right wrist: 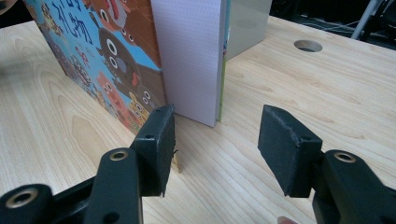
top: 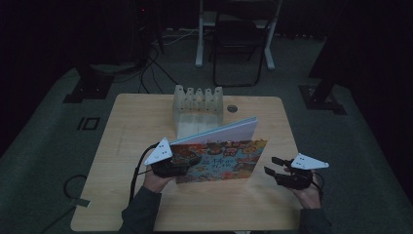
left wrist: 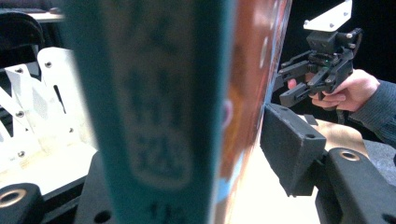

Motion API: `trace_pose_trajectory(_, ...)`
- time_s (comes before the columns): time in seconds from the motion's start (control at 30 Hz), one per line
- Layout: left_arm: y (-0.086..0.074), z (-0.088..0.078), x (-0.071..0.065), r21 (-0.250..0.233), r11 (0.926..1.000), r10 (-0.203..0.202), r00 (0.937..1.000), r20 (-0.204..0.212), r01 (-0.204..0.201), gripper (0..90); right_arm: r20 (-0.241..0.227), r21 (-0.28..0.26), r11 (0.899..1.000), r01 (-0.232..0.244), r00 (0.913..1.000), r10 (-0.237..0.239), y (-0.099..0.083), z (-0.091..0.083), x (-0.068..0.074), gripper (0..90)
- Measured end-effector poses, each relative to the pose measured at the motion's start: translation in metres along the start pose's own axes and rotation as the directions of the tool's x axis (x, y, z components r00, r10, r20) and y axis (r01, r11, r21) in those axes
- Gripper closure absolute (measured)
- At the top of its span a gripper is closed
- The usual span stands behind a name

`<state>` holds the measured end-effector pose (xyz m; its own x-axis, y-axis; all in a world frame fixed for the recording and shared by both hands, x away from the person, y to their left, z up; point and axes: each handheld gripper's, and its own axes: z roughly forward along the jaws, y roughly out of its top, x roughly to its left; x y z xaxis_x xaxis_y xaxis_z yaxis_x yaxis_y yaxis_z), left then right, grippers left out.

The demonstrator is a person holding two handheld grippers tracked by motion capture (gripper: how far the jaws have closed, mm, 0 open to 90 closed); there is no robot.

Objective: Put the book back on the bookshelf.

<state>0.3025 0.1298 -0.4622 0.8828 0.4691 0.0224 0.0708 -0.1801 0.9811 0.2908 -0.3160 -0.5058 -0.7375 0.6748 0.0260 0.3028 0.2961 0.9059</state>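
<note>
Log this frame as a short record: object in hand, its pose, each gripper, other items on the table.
object: picture book
pose: standing on edge on the table, spine toward the left gripper
left gripper: jaws around the spine end; contact unclear
right gripper: open, nothing between the jaws, just off the book's page edge
other: white slotted rack behind the book

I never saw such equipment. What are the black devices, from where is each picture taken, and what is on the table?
A person holds a hand tool with two black fingers, a gripper, in each hand. The high view looks down on the table; the other two pictures come from a camera on each gripper, looking along its fingers. On the table stand a picture book, upright on its edge, and behind it a white slotted rack. The left gripper has the book's spine between its fingers; whether they press it is unclear. The right gripper is open near the book's other end, holding nothing.
</note>
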Motion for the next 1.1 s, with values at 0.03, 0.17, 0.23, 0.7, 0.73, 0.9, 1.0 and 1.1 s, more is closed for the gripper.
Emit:
trace_pose_trajectory(0.03, -0.001, 0.001, 0.001, -0.005, 1.0, -0.003, 1.0, 0.009, 0.003, 42.4, 0.0, -0.002, 1.0, -0.001, 1.0, 0.001, 0.0, 0.0, 0.0, 45.5)
trace_pose_trajectory(0.17, -0.002, 0.002, 0.003, -0.025, 0.9996, -0.014, 0.9995, 0.027, 0.014, 42.5, -0.001, 0.001, 1.0, -0.004, 1.0, 0.004, -0.002, 0.001, -0.001, 45.5)
trace_pose_trajectory(0.23, -0.003, 0.002, 0.003, -0.033, 0.9992, -0.019, 0.9991, 0.037, 0.02, 42.6, -0.001, 0.004, 1.0, -0.005, 1.0, 0.005, -0.004, 0.001, -0.001, 45.5)
trace_pose_trajectory(0.7, -0.01, 0.004, 0.006, -0.055, 0.9978, -0.032, 0.9962, 0.08, 0.037, 53.7, -0.003, 0.01, 1.0, -0.01, 0.9999, 0.01, -0.006, 0.003, -0.002, 45.6)
trace_pose_trajectory(0.73, -0.01, 0.004, 0.005, -0.055, 0.998, -0.027, 0.9964, 0.081, 0.032, 55.9, -0.003, 0.01, 1.0, -0.009, 1.0, 0.009, -0.006, 0.003, -0.002, 45.6)
trace_pose_trajectory(0.9, -0.01, 0.004, 0.0, -0.055, 0.9984, -0.005, 0.9976, 0.068, 0.009, 61.2, -0.001, 0.008, 1.0, -0.009, 1.0, 0.009, -0.007, 0.003, -0.002, 45.6)
trace_pose_trajectory(1.0, -0.01, 0.005, -0.001, -0.055, 0.9985, -0.002, 0.9978, 0.066, 0.005, 61.9, -0.001, 0.008, 1.0, -0.009, 1.0, 0.009, -0.007, 0.002, -0.002, 45.6)
trace_pose_trajectory(1.1, -0.009, 0.005, -0.005, -0.049, 0.9986, 0.02, 0.9988, 0.044, -0.018, 64.8, 0.001, 0.008, 1.0, -0.012, 0.9999, 0.012, -0.007, 0.002, -0.002, 45.7)
